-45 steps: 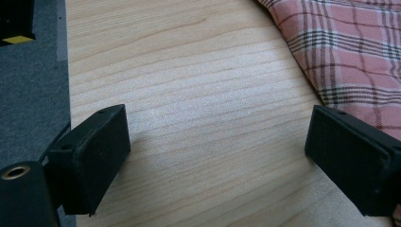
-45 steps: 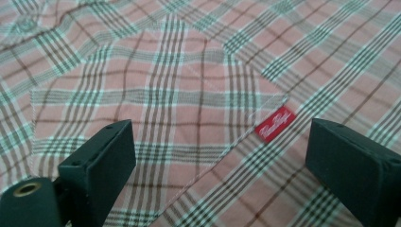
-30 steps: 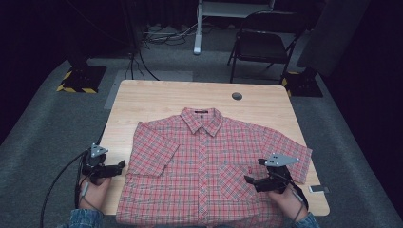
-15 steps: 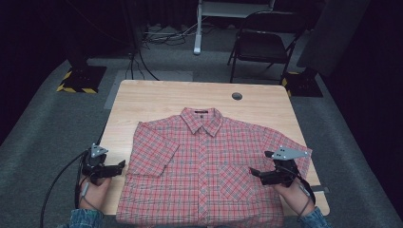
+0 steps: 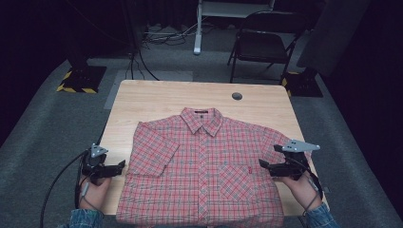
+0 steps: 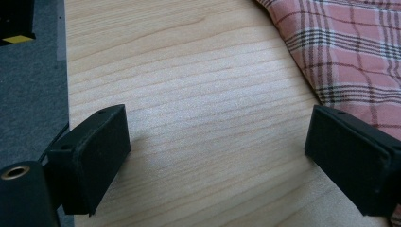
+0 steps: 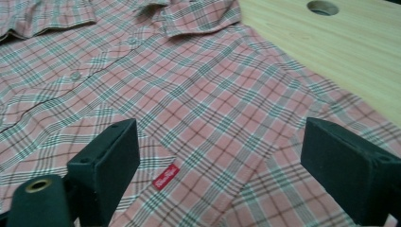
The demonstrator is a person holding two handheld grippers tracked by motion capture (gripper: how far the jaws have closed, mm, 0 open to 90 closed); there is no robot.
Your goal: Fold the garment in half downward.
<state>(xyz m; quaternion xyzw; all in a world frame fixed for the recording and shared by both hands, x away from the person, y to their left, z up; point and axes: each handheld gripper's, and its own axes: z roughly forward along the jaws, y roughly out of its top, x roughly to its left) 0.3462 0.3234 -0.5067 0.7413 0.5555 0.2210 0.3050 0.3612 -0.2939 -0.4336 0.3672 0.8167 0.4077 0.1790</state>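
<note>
A red plaid shirt [image 5: 204, 166] lies flat and buttoned on the wooden surface [image 5: 157, 102], collar toward the far edge and hem at the near edge, so its long axis runs near to far, with the short sleeves spread out to left and right. The right gripper [image 5: 263, 165] hovers over the shirt's right side, just right of the chest pocket [image 5: 234, 176], its fingers [image 7: 106, 163] spread wide with nothing between them; in the right gripper view the small red label [image 7: 165, 176] on the pocket sits between the two black pads, and the collar lies farther off. The left gripper [image 5: 121, 165] hangs over bare wood just off the shirt's left edge, fingers [image 6: 92, 151] likewise wide apart and empty; in the left gripper view the plaid cloth [image 6: 350, 52] comes in beside the right-hand finger, so the fabric lies to that gripper's right, near the left sleeve [image 5: 152, 154]. Judging from this, the right hand is already above cloth, while the left needs a short move rightward to reach the sleeve edge.
</note>
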